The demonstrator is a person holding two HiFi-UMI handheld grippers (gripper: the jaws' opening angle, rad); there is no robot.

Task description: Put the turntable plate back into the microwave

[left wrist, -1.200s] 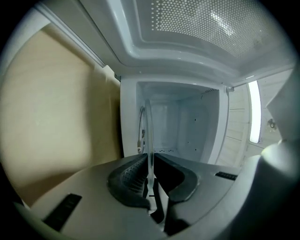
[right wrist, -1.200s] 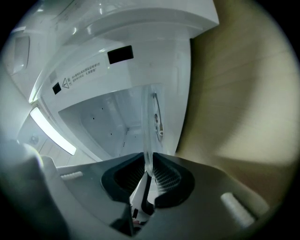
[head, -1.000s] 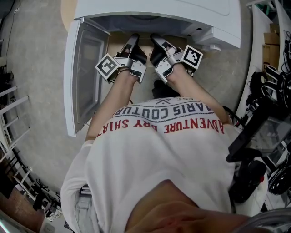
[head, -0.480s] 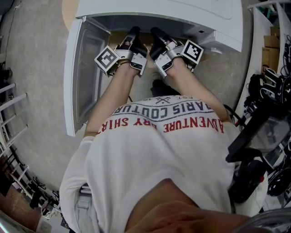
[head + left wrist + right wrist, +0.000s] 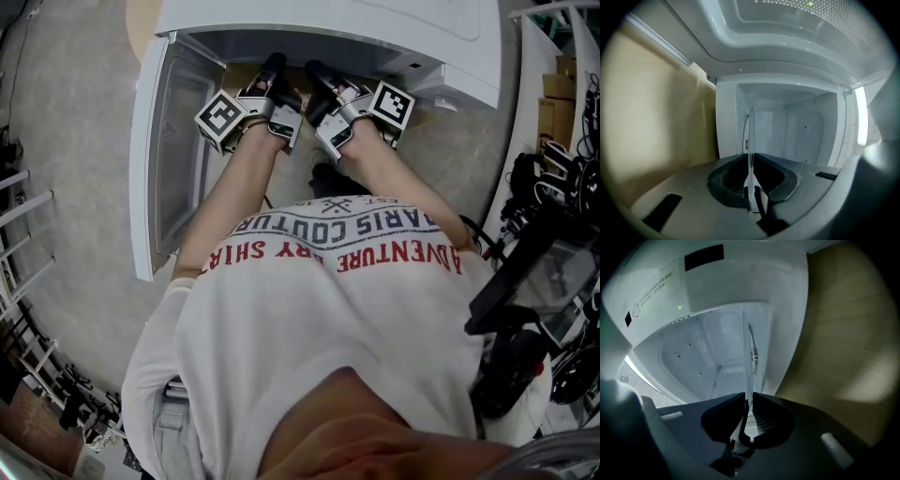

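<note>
The clear glass turntable plate shows edge-on as a thin upright line (image 5: 751,136) between the left gripper's (image 5: 751,190) jaws, which are shut on its rim. In the right gripper view the same plate (image 5: 748,366) runs up from the right gripper (image 5: 748,420), also shut on its rim. Both views look into the white microwave cavity (image 5: 787,131). In the head view the left gripper (image 5: 269,80) and right gripper (image 5: 322,84) reach side by side into the mouth of the white microwave (image 5: 375,28), whose top hides the plate.
The microwave door (image 5: 169,150) hangs open to the left. The microwave stands on a wooden surface (image 5: 656,117). Black equipment and cables (image 5: 553,234) crowd the right side. The person's torso fills the lower head view.
Both grippers have moved a little farther forward into the microwave opening, still holding the plate between them.
</note>
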